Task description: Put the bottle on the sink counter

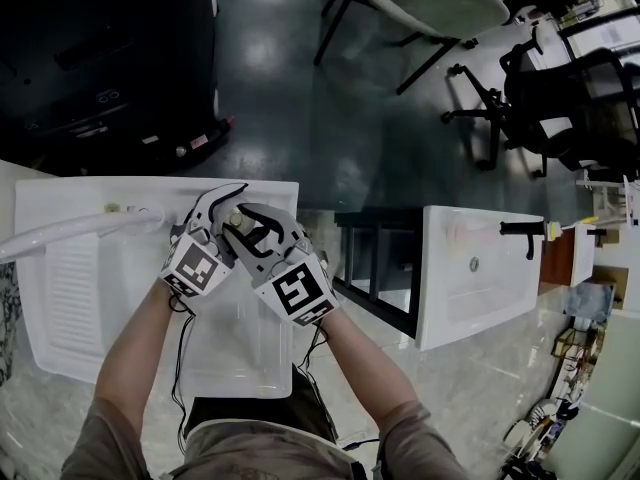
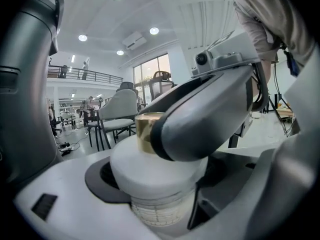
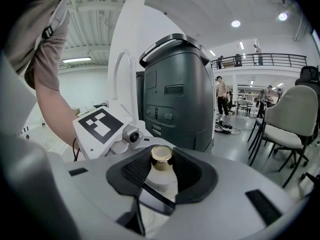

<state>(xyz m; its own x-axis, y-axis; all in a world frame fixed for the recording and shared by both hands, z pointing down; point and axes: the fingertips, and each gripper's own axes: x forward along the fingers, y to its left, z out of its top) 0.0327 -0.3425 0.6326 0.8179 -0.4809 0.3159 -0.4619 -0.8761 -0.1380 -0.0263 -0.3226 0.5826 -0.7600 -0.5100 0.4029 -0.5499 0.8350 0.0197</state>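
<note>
- The left hand-held gripper (image 1: 222,208) is closed round the clear, graduated body of the bottle (image 1: 237,217), below its white shoulder; the left gripper view shows the bottle (image 2: 157,171) seated between the dark pads.
- The right hand-held gripper (image 1: 247,224) comes in from the opposite side, and its jaws are pinched on the gold cap (image 3: 161,156). In the left gripper view one of its grey fingers (image 2: 210,119) lies across that cap (image 2: 144,130) and hides most of it.
- The bottle is held upright in the air between the two grippers, over the back edge of the white sink (image 1: 75,298) and just beside the base of the white faucet (image 1: 70,232), whose spout runs off to the left.
- The two marker cubes sit nearly touching above the basin (image 1: 245,353).
- To the right, past a dark open frame (image 1: 385,263), is a second white sink (image 1: 480,288) with a black faucet (image 1: 524,232).
- Behind the sink stands a large dark grey machine (image 3: 175,94).
- Farther off are a light-seated chair (image 3: 292,119) and a black office chair (image 1: 570,98) on the grey floor.
</note>
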